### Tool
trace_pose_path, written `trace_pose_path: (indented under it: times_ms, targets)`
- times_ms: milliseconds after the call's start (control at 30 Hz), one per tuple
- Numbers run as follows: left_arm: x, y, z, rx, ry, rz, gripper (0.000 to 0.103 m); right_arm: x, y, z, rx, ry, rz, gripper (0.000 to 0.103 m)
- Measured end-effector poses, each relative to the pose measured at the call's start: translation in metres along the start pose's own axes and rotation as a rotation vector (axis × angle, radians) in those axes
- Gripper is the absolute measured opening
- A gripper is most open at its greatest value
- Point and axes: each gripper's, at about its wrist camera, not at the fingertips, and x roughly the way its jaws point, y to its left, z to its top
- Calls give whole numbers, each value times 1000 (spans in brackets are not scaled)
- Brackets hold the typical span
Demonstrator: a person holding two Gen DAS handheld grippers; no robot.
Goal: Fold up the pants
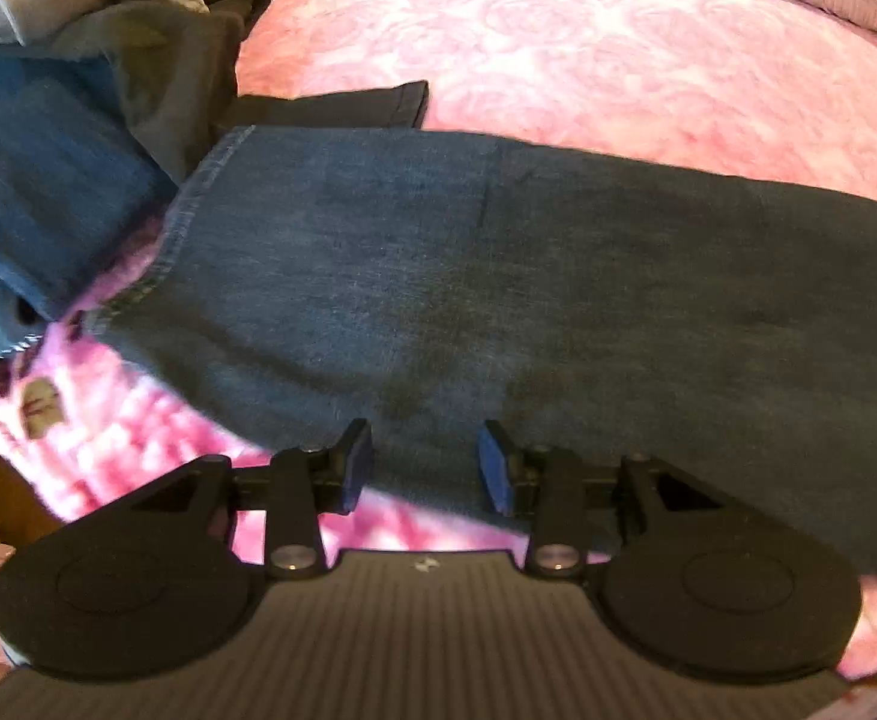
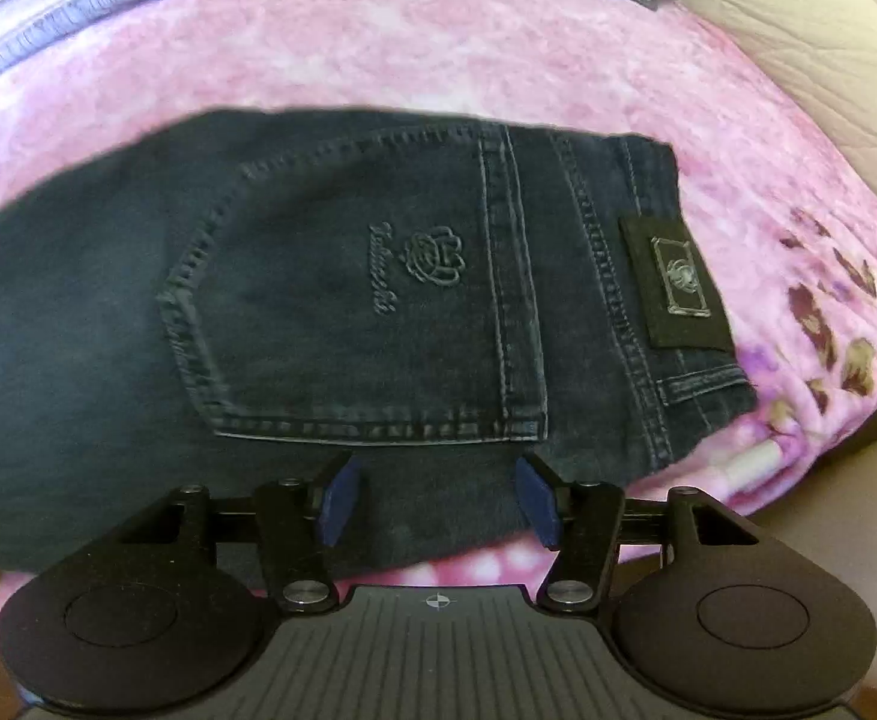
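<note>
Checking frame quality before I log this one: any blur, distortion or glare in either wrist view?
Left wrist: motion blur smears the clothes pile and the jeans; fisheye bows the pink blanket. Right wrist: sharper, pocket embroidery readable, edges soft. No glare in either.

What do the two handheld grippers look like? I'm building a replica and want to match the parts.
Both are matte black. The left gripper and right gripper each have two fingers faced with blue pads, silver pivot screws, two round black discs and a grey ribbed centre plate with a small crosshair mark. No cables or sleeves show.
</note>
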Motion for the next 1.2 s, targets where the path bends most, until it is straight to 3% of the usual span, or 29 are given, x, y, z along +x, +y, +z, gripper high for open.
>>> trace_pose_path:
  times_ms: [233, 300, 500, 700, 900, 1200]
  targets:
    - [-84, -29, -3, 61, 55, -9, 38, -69, 44, -7, -49, 53, 148, 56]
    - [-110, -37, -1, 76, 55, -25, 42, -90, 60, -5, -88, 64, 188, 56]
    - [-201, -59, -3, 136, -1, -80, 55, -165, 90, -5, -194, 34, 294, 58]
    - [-272, -73, -10, 186, -66, -140, 59, -217, 89, -8, -266, 4, 305, 59]
    - [-302, -86, -22, 216, -81, -177, 60, -242, 74, -13, -273, 2, 301, 59]
    - [-309, -104, -40, 261, -42, -192, 60, -258, 50, -32, -259, 34, 272, 59]
